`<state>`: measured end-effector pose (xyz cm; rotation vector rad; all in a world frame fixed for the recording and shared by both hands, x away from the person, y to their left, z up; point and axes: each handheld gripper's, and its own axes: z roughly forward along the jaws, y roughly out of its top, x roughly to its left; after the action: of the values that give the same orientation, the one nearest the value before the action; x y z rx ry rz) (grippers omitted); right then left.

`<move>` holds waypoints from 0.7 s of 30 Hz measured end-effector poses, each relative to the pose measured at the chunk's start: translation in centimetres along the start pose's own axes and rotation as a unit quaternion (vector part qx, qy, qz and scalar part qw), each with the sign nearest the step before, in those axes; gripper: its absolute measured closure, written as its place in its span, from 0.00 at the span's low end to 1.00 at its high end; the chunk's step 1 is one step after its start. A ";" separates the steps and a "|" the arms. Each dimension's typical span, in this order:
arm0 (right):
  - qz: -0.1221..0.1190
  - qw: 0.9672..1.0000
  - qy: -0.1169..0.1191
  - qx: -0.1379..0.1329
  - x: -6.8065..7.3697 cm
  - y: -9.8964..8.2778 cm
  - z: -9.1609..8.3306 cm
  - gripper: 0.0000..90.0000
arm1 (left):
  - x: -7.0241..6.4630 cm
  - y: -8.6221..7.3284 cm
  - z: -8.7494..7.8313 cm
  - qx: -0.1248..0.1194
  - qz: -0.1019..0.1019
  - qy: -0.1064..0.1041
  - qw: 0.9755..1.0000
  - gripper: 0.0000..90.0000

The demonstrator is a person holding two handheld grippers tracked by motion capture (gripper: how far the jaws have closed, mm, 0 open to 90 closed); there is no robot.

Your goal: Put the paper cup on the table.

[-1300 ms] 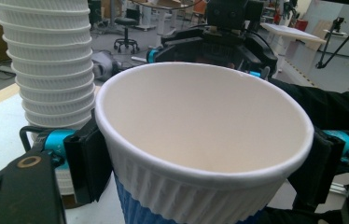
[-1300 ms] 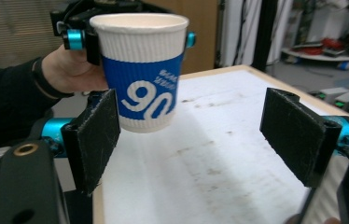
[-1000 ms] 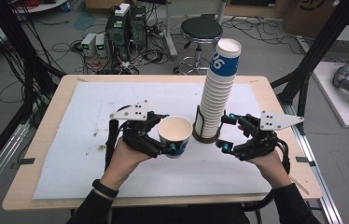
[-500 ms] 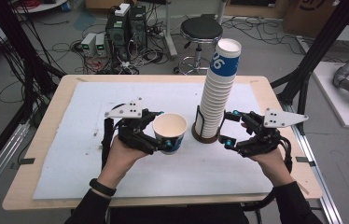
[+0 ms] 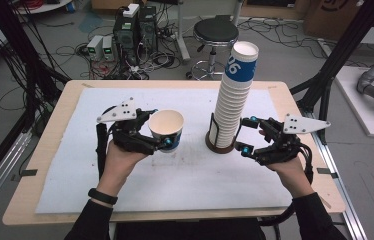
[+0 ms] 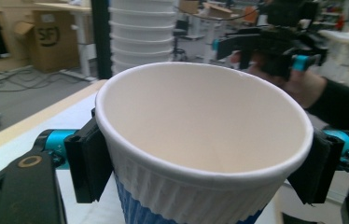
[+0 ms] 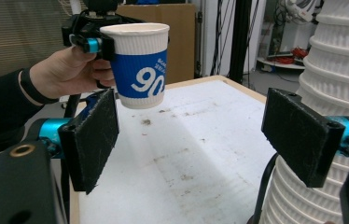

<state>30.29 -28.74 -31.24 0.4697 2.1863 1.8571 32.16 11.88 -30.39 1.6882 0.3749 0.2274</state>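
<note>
One white-and-blue ribbed paper cup (image 5: 166, 130), upright, empty, numbered in white.

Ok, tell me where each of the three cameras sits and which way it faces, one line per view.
High view: fixed above the person's side, looking forward and down on the table; both forearms enter from the bottom.
Left gripper view: rides the left gripper, looking along its jaws clamped on the paper cup; the other hand shows beyond.
Right gripper view: rides the right gripper, jaws open beside the cup stack; the left hand shows at upper left.
Shared: both gripper views show the cup and the stack.
</note>
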 end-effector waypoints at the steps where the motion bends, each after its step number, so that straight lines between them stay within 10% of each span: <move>1: 0.004 1.000 0.001 -0.001 0.0 0.0 0.0 0.21 | 0.2 0.0 -0.1 0.000 0.001 0.006 1.000 0.23; 21: 0.006 1.000 -0.005 -0.008 -0.3 0.0 -0.2 0.21 | 4.7 -1.5 -1.6 -0.016 0.000 0.120 0.993 0.24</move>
<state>30.55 -29.01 -31.21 0.4887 2.1646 1.8724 35.79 15.28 -31.89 1.6346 0.5461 0.4368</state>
